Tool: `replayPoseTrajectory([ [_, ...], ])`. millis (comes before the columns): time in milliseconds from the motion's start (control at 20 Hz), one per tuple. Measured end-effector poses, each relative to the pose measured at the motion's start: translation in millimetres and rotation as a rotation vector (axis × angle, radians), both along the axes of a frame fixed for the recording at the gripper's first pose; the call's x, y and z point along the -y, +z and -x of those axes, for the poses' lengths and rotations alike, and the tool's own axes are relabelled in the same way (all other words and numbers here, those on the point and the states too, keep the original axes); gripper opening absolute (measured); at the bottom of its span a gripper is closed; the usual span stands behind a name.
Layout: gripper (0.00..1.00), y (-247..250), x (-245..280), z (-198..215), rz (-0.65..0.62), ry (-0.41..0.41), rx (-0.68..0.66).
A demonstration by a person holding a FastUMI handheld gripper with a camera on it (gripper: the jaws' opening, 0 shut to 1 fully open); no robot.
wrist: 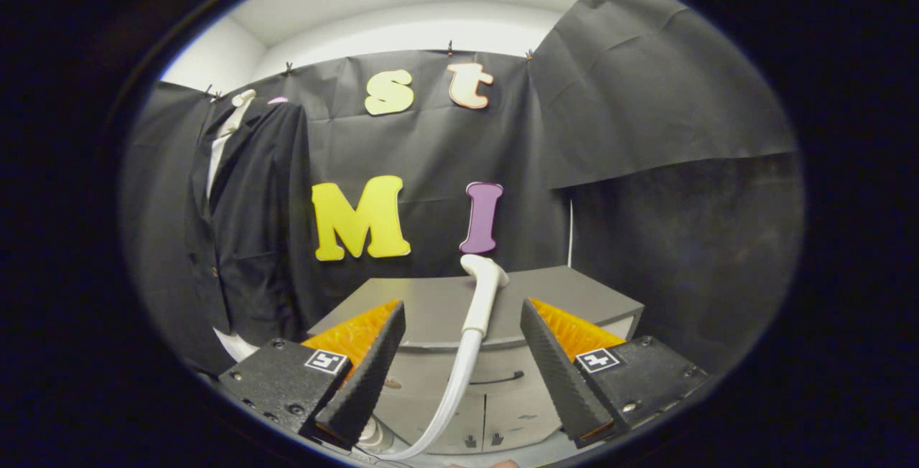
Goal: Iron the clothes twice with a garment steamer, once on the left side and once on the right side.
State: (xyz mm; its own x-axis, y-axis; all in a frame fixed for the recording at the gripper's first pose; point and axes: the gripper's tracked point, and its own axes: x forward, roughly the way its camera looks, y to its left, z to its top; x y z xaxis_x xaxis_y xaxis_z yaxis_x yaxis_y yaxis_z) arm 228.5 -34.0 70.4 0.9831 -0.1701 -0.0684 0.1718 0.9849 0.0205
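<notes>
Spread wide and empty, my tool [463, 375] is ahead of the steamer head [482, 296]; the jacket [248, 224] seems not ironed yet.

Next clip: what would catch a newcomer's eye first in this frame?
The white steamer head stands upright on the grey cabinet, its hose curving down between the fingers of the open tongs, which touch nothing. Off to the left, beyond the fingers, a dark jacket hangs against the booth wall.
</notes>
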Motion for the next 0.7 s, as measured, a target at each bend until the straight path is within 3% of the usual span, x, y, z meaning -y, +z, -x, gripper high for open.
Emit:
replayPoseTrajectory([
  [450,1.00,-40,43,-104,-0.167,-0.007,-0.280],
  [700,0.98,-54,61,-147,-0.150,-0.055,-0.365],
])
